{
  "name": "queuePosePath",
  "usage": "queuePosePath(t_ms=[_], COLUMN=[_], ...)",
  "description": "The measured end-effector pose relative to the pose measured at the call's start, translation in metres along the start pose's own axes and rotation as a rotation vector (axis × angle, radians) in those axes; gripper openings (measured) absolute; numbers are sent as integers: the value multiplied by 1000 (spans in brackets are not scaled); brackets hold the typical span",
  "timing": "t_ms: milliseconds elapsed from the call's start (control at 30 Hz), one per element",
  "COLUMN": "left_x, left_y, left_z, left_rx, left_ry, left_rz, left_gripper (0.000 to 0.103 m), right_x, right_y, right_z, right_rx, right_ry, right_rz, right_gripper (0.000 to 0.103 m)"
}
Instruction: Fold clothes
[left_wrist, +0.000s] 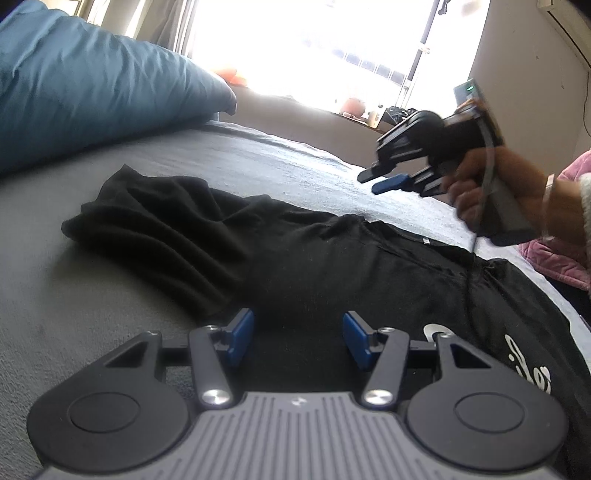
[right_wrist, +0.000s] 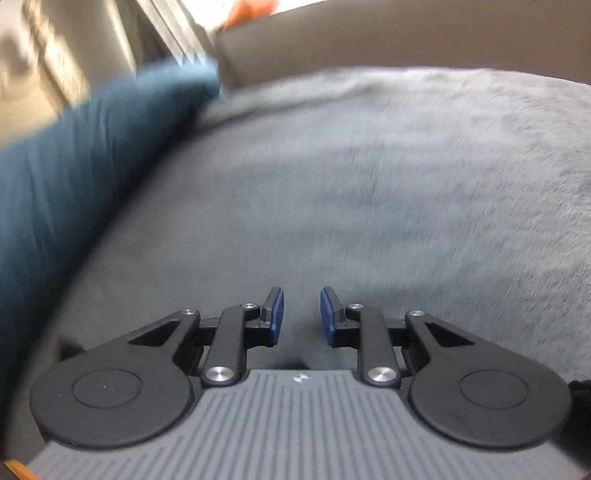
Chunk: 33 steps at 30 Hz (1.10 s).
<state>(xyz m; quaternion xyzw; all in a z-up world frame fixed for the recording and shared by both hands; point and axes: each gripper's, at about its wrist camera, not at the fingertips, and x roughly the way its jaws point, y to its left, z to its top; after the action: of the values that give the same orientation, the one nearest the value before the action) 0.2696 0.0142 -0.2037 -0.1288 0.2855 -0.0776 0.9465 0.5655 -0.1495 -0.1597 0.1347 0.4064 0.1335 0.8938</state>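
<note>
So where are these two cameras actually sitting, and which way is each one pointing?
Left wrist: on the left gripper, low over the bed, facing across the black shirt toward the window; its open fingers, the right gripper and the hand holding it show.
Right wrist: on the right gripper, above the grey blanket, blurred, facing the bed's far edge; only its own open fingers show.
Shared: the blanket and the blue pillow.

Black shirt (left_wrist: 295, 258) cut off, lower right.
</note>
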Motion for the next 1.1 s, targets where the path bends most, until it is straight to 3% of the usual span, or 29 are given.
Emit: queuePosePath(t_ms=[133,267,367,500,600,667,800,867,967,1100], left_x=[0,0,0,-13,-26,-34,-51,-54,-64,-88], left_y=[2,7,9,22,41,54,80,84,88,101], left_z=[0,-1,1,12,15,17,20,19,18,13], left_rx=[-13,-33,-48,-145,-187,-215,-270,-302,-323,-370], left_ry=[-6,-10,-9,3,-12,-23,-43,-28,17,72], left_rz=[-11,-26,-35,-47,40,99,216,195,180,176], left_gripper=[56,56,56,56,59,57,51,51,51,51], right_x=[-10,-10,-11,-20,-22,-20,-14,-13,-24,-44], right_y=[5,31,66,132,178,202,229,237,255,261], right_z=[1,-12,-22,-37,-48,-54,-62,-70,-89,-115], right_rx=[-27,-142,-241,-502,-672,-717,-709,-725,-899,-1159], right_ry=[156,235,237,263,278,282,304,330,362,311], right_rz=[70,97,166,237,299,322,363,385,406,391], right_gripper=[21,21,21,23,25,26,27,27,25,25])
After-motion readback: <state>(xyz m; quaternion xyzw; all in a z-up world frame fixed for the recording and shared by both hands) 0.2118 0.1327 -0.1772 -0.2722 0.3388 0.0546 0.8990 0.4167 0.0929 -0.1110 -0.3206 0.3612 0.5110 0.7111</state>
